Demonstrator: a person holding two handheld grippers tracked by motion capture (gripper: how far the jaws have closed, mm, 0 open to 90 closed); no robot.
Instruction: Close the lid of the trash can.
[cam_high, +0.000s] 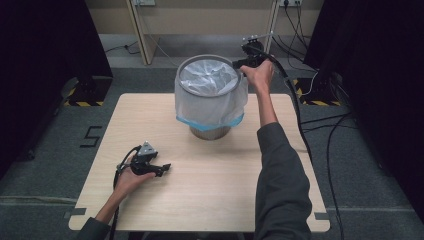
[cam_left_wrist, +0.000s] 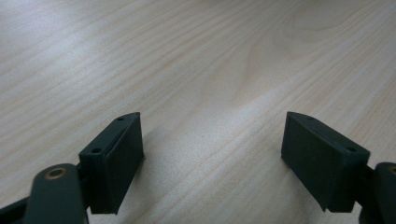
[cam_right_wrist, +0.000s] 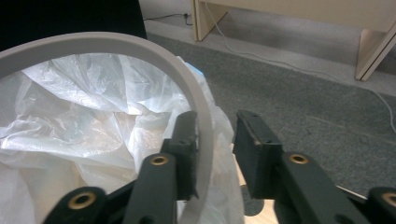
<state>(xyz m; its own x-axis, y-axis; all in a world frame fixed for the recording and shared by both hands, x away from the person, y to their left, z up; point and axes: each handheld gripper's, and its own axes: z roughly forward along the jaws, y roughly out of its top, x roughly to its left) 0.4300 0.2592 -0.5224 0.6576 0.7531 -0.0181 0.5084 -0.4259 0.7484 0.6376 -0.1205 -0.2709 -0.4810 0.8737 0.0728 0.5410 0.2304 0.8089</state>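
Your right claw (cam_right_wrist: 212, 140) straddles the grey ring (cam_right_wrist: 140, 44) on the bin's (cam_high: 210, 131) right rim, one jaw inside against the ring, the other outside and clear of it, so no grip. The bin with its white liner (cam_high: 207, 82) stands at the far middle of the table (cam_high: 200, 200). Your left claw (cam_left_wrist: 212, 154) rests wide open on the near left, nothing between the jaws.

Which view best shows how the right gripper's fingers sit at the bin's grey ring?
The right gripper view: the grey ring runs between the right gripper's fingers, slightly parted. The high view shows the whole ring, the gripper at its rim. The left gripper view shows tabletop.
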